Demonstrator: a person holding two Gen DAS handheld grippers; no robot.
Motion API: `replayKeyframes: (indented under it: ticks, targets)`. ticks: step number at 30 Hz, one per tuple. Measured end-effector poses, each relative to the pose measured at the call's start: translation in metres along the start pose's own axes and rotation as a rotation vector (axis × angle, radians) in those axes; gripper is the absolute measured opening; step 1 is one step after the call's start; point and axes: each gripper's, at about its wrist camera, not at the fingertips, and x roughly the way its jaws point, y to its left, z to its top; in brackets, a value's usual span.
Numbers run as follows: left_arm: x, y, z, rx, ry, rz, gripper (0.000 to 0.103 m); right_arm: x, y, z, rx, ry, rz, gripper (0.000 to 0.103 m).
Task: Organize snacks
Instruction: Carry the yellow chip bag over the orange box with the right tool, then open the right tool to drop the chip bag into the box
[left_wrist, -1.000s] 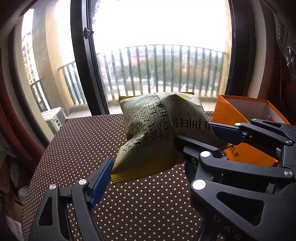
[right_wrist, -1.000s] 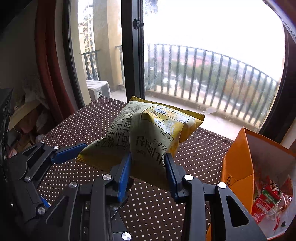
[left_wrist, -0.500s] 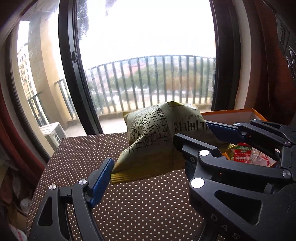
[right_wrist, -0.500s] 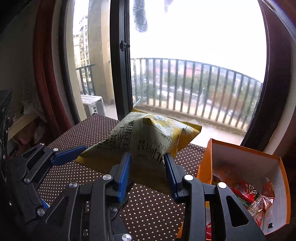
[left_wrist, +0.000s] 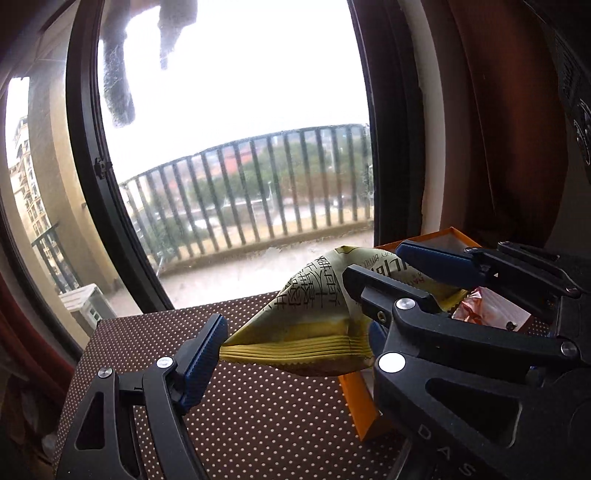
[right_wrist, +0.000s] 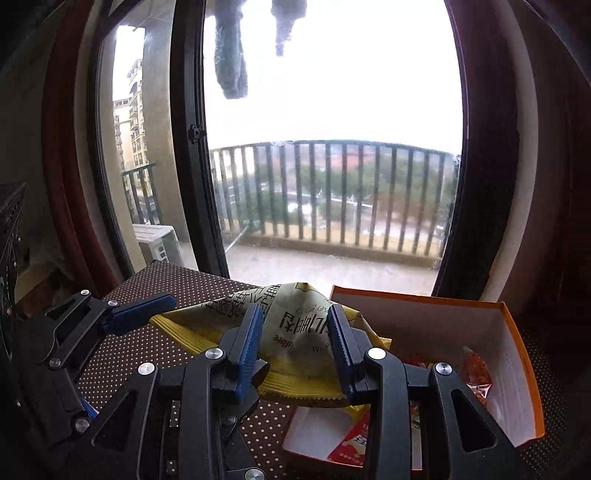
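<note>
So compared with a second ago, the crinkly yellow foil snack bag with black lettering has come up off the brown white-dotted worktop and travelled toward the right edge. It now hangs half over the near-left wall of the open orange cardboard box with the white inside, where before it sat nearer the middle. The right hand-held gripper is clamped on the bag's middle, blue pads pressed into the foil on both sides. The left hand-held gripper stands wide around the same bag: its lower pad touches the crimped seam end, and its upper pad rests on the bag's far side, so it looks like a loose two-ended hold. I can't fully tell how hard it presses. The box sits at the worktop's right edge near the window side, with red and orange snack packets inside. The left and middle of the worktop are open, dotted cloth right up to the window frame.
</note>
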Motion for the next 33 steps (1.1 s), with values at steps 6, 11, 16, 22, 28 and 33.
replayKeyframes:
  ticks: [6, 11, 16, 22, 28, 33]
  targets:
    - [0.012, -0.024, 0.014, 0.053, -0.028, -0.053, 0.080, -0.020, -0.042, -0.005, 0.095, -0.036, -0.051, 0.040]
    - [0.030, -0.038, 0.020, 0.066, -0.010, -0.133, 0.080, -0.023, -0.069, -0.011, 0.164, -0.034, -0.098, 0.040]
    - [0.052, -0.049, 0.021, 0.067, 0.018, -0.202, 0.079, -0.019, -0.094, -0.019, 0.230, -0.021, -0.086, 0.040]
    - [0.082, -0.049, 0.017, 0.052, 0.094, -0.219, 0.079, 0.007, -0.113, -0.030, 0.258, 0.086, -0.173, 0.041]
    - [0.082, -0.046, 0.019, 0.075, 0.096, -0.208, 0.081, 0.017, -0.107, -0.026, 0.268, 0.153, -0.221, 0.068]
    - [0.056, -0.045, 0.016, 0.051, 0.079, -0.208, 0.087, 0.001, -0.102, -0.023, 0.248, 0.136, -0.243, 0.076]
